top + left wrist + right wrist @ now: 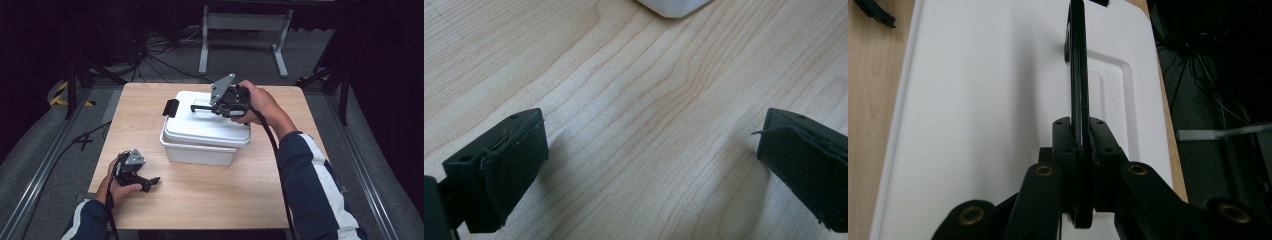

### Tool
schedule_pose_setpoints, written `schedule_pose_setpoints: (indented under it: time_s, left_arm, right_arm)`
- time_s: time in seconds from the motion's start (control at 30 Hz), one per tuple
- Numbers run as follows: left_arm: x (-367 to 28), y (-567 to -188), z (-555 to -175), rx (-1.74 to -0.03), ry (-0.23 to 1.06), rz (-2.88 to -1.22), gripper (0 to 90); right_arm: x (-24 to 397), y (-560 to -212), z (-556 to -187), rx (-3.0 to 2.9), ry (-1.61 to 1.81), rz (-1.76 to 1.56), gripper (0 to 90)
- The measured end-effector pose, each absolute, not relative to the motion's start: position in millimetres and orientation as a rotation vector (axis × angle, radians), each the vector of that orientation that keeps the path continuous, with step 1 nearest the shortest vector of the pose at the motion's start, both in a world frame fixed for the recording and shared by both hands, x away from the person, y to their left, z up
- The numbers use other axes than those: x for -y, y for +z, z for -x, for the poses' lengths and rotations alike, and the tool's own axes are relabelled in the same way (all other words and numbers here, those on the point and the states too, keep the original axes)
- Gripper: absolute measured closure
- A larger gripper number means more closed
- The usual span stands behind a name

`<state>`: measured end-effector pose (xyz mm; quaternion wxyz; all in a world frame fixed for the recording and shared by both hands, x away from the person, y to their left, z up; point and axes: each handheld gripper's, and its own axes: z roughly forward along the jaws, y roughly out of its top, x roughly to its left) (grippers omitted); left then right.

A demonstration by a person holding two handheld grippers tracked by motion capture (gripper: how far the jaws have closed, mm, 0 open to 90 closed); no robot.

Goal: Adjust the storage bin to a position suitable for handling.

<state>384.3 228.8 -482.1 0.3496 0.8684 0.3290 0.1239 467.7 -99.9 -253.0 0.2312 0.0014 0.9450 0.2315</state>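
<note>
Frame centre: the right gripper [216, 107] is clamping the black handle [1077, 65] on the white box's lid [200, 127]. Lower left: the left gripper [148, 183] is resting on the table [210, 200], jaws spread, holding nothing.

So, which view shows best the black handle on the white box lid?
The right gripper view: the handle stands raised, edge-on, clamped in the right gripper. The high view shows it small above the lid. The left gripper view gives one box corner.
</note>
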Motion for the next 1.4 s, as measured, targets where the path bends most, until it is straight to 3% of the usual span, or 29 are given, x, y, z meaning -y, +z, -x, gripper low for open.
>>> schedule_pose_setpoints:
  time_s: [1.4]
  left_arm:
    - [-228.6, -482.7, -384.0, -0.856, 0.328, -2.243, 0.5]
  right_arm:
    - [261.9, -234.8, -432.9, -2.455, 0.740, -0.299, 84.7]
